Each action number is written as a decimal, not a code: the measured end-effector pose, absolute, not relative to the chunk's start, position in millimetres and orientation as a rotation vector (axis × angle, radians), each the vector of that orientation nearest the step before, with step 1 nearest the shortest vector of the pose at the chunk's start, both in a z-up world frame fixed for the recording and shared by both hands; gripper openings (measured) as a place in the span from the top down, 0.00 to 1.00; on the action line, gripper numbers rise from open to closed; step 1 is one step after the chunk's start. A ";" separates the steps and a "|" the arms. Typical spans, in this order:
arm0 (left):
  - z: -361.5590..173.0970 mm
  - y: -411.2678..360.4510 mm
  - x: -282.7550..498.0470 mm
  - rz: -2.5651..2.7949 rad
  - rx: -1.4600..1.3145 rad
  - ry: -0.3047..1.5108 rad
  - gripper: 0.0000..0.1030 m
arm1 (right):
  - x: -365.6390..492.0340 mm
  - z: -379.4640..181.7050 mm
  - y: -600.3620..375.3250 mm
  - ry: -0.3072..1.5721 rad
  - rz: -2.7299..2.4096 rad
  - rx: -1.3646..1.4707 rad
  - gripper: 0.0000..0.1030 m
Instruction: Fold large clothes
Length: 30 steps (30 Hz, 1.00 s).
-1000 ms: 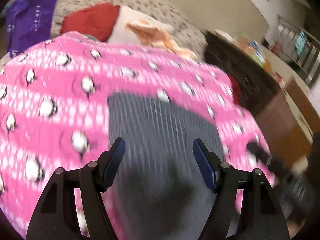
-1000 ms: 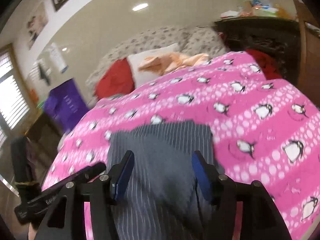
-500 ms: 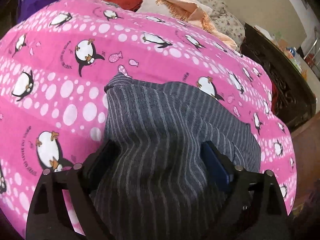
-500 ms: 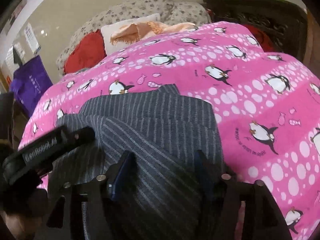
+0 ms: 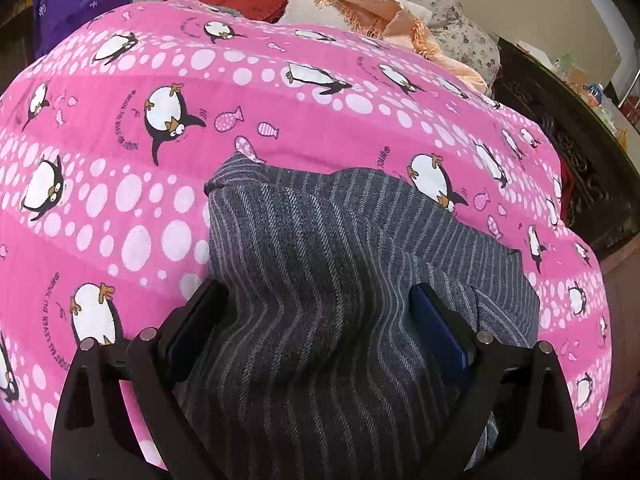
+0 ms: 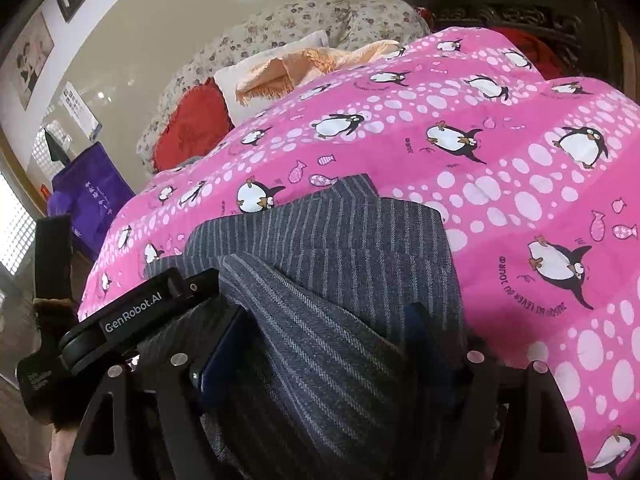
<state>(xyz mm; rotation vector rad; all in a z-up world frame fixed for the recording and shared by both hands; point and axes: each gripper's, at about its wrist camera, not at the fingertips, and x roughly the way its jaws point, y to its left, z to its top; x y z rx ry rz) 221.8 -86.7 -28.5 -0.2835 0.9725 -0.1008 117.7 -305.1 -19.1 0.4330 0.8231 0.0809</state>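
The left gripper point(image 5: 316, 316) and the right gripper point(image 6: 328, 344) sit side by side at the near end of a grey pinstriped garment point(image 5: 320, 240), which suggests the person is working one edge with both tools so a fold goes over evenly. On each, the jaws stand wide apart with cloth bulging up between them, not pinched. The garment lies on the pink penguin-print bedspread point(image 5: 120, 200), its far end tapering to a small bunched corner point(image 5: 218, 186). The fabric looks thick and woolly, doubled in layers (what kind of clothing it is cannot be told), with slack ridges near the fingers.
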 end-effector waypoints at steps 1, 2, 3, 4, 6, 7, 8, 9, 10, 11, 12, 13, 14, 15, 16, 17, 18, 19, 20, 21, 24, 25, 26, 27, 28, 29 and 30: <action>-28.6 -87.2 222.8 -0.104 -0.284 0.980 0.07 | 117.3 -19.2 -306.3 0.821 0.088 0.444 0.20; -28.4 -87.5 224.9 -0.109 -0.286 0.993 0.04 | 116.9 -19.2 -307.9 0.818 0.102 0.460 0.17; -27.2 -88.0 227.7 -0.123 -0.285 1.018 0.03 | 117.0 -19.4 -309.4 0.820 0.119 0.476 0.14; -24.6 -87.2 230.2 -0.144 -0.281 1.049 0.03 | 117.4 -18.4 -313.1 0.836 0.150 0.509 0.14; -9.4 -79.3 224.3 -0.214 -0.292 1.111 0.03 | 114.8 -5.5 -319.2 0.894 0.151 0.501 0.16; 4.6 -72.3 212.9 -0.250 -0.312 1.087 0.03 | 106.4 8.3 -324.0 0.894 0.137 0.486 0.16; 21.2 -65.3 196.0 -0.280 -0.309 1.042 0.03 | 90.9 27.0 -330.8 0.860 0.121 0.468 0.15; 36.4 -59.8 176.4 -0.292 -0.284 0.997 0.03 | 77.6 41.1 -336.1 0.833 0.116 0.448 0.15; 46.4 -56.1 159.3 -0.304 -0.261 0.963 0.03 | 59.1 58.2 -342.4 0.807 0.117 0.415 0.14; 57.4 -53.1 134.0 -0.325 -0.230 0.917 0.03 | 45.8 67.8 -346.3 0.798 0.112 0.386 0.13; 63.8 -52.2 113.4 -0.336 -0.198 0.888 0.03 | 31.0 76.5 -349.4 0.795 0.110 0.353 0.13; 68.0 -52.4 92.7 -0.347 -0.155 0.871 0.03 | 19.0 81.7 -351.5 0.796 0.114 0.329 0.13; 68.8 -55.3 71.6 -0.356 -0.098 0.873 0.03 | 0.2 86.8 -353.1 0.801 0.129 0.303 0.13; 67.4 -57.7 55.1 -0.365 -0.052 0.884 0.03 | -13.7 88.6 -353.1 0.806 0.145 0.291 0.13; 64.0 -61.5 38.7 -0.367 -0.010 0.889 0.03 | -26.2 89.2 -351.6 0.816 0.161 0.277 0.13; 59.9 -66.4 22.6 -0.357 0.041 0.883 0.03 | -36.1 89.3 -350.6 0.825 0.177 0.266 0.13; 57.0 -70.4 10.6 -0.344 0.083 0.869 0.03 | -46.9 89.3 -347.5 0.834 0.191 0.256 0.13; 54.7 -73.6 -0.3 -0.342 0.107 0.850 0.03 | -55.5 89.0 -345.3 0.836 0.192 0.247 0.13; 52.6 -76.0 -10.0 -0.346 0.112 0.840 0.03 | -65.7 88.8 -341.4 0.835 0.189 0.224 0.13; 51.7 -78.7 -16.4 -0.344 0.114 0.841 0.03 | -72.0 88.4 -337.8 0.833 0.186 0.198 0.13; 51.2 -82.3 -26.3 -0.360 0.103 0.848 0.03 | -88.0 87.9 -327.9 0.818 0.180 0.113 0.13; 51.6 -83.4 -28.1 -0.384 0.074 0.857 0.03 | -90.6 87.2 -326.4 0.822 0.182 0.108 0.13; 51.3 -83.6 -26.4 -0.391 0.054 0.871 0.03 | -93.1 85.7 -326.2 0.828 0.183 0.107 0.13; 50.6 -84.0 -25.7 -0.382 0.032 0.891 0.03 | -94.7 84.4 -325.8 0.835 0.183 0.110 0.13; 51.0 -84.7 -25.4 -0.368 0.027 0.902 0.03 | -95.4 83.2 -325.5 0.842 0.182 0.113 0.13; 50.7 -87.8 -27.1 -0.350 0.038 0.913 0.03 | -95.9 81.5 -325.3 0.852 0.180 0.111 0.13; 50.4 -89.9 -27.2 -0.341 0.051 0.923 0.03 | -95.9 79.9 -325.3 0.860 0.175 0.107 0.13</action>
